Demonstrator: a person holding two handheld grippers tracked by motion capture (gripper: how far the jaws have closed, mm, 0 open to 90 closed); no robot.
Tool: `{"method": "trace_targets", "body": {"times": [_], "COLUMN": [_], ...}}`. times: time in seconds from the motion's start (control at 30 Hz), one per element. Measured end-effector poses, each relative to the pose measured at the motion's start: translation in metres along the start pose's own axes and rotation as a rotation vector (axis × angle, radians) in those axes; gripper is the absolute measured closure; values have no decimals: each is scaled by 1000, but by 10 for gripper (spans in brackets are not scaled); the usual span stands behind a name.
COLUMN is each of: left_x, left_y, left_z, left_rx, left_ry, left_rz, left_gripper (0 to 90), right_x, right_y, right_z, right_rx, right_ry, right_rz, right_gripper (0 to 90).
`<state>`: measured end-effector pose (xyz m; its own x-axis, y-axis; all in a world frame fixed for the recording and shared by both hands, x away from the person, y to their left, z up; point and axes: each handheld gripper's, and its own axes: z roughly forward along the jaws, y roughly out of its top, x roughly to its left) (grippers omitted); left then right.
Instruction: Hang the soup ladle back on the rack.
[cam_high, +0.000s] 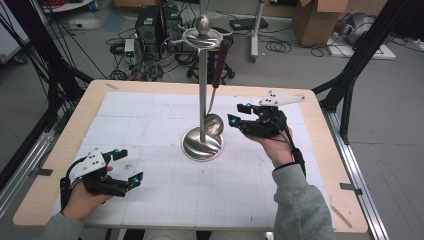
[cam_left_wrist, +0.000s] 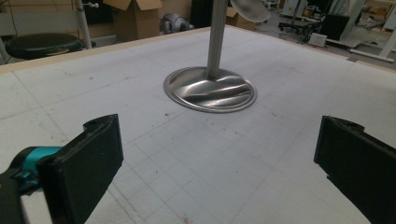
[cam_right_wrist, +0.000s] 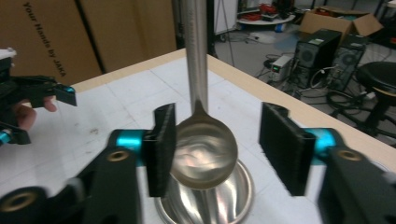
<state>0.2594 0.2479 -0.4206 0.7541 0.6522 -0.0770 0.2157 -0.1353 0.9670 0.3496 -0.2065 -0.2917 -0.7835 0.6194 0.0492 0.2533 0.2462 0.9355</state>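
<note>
A steel utensil stand (cam_high: 202, 85) rises from its round base (cam_high: 202, 146) in the middle of the white mat. A ladle (cam_high: 214, 125) with a dark handle hangs from the stand's top ring, its bowl low beside the pole. My right gripper (cam_high: 236, 114) is just right of that bowl and open. In the right gripper view the ladle bowl (cam_right_wrist: 203, 151) lies between the jaws, close to the left pad (cam_right_wrist: 161, 149), and neither pad presses on it. My left gripper (cam_high: 129, 165) stands open over the mat at the near left, with nothing between its jaws (cam_left_wrist: 215, 158).
The white gridded mat (cam_high: 150, 115) covers a wooden table (cam_high: 325, 150). Black frame legs (cam_high: 350, 75) stand at both sides. Past the far edge are computer towers (cam_high: 155, 25), cables and a cardboard box (cam_high: 315, 20) on the floor.
</note>
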Motion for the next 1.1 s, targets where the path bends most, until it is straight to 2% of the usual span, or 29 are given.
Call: {"method": "trace_targets", "body": {"times": [0.07,0.1,0.13,0.27,0.3,0.33,0.43,0.47,0.67,0.83,0.93,0.97,1.07,1.1], "left_x": [0,0,1,1,0,0,1,1,0,0,0,0,-1,-1], "left_y": [0,0,0,0,0,0,1,1,1,2,3,3,4,4], "left_z": [0,0,1,0,0,0,-1,-1,-3,-3,-4,-4,-5,-5], "left_rx": [-2,-2,-2,-2,-7,-7,-16,-14,-34,-39,-47,-47,-52,-52], "left_ry": [-1,-1,0,2,3,3,2,4,6,6,3,3,3,3], "left_rz": [-3,-3,-4,-3,-5,-5,-1,1,5,7,-1,-1,0,0], "left_gripper": [18,19,18,19,18,18,19,19,18,19,19,19,18,18], "right_x": [-1,-1,-1,1,3,5,8,9,13,14,12,12,6,6], "right_y": [-3,-3,-6,-10,-12,-12,-14,-15,-25,-36,-51,-51,-69,-69], "right_z": [-2,-2,-5,-8,-11,-12,-15,-16,-20,-24,-26,-26,-27,-27], "right_rx": [-4,-4,2,5,-2,-4,-15,-16,-20,-30,-37,-37,-44,-44], "right_ry": [-13,-13,-17,1,15,10,4,-2,49,68,86,86,83,83], "right_rz": [-12,-12,-30,-41,-56,-58,-55,-50,-75,-76,-66,-66,-38,-38], "right_gripper": [349,349,284,210,149,149,3,3,2,3,3,3,3,3]}}
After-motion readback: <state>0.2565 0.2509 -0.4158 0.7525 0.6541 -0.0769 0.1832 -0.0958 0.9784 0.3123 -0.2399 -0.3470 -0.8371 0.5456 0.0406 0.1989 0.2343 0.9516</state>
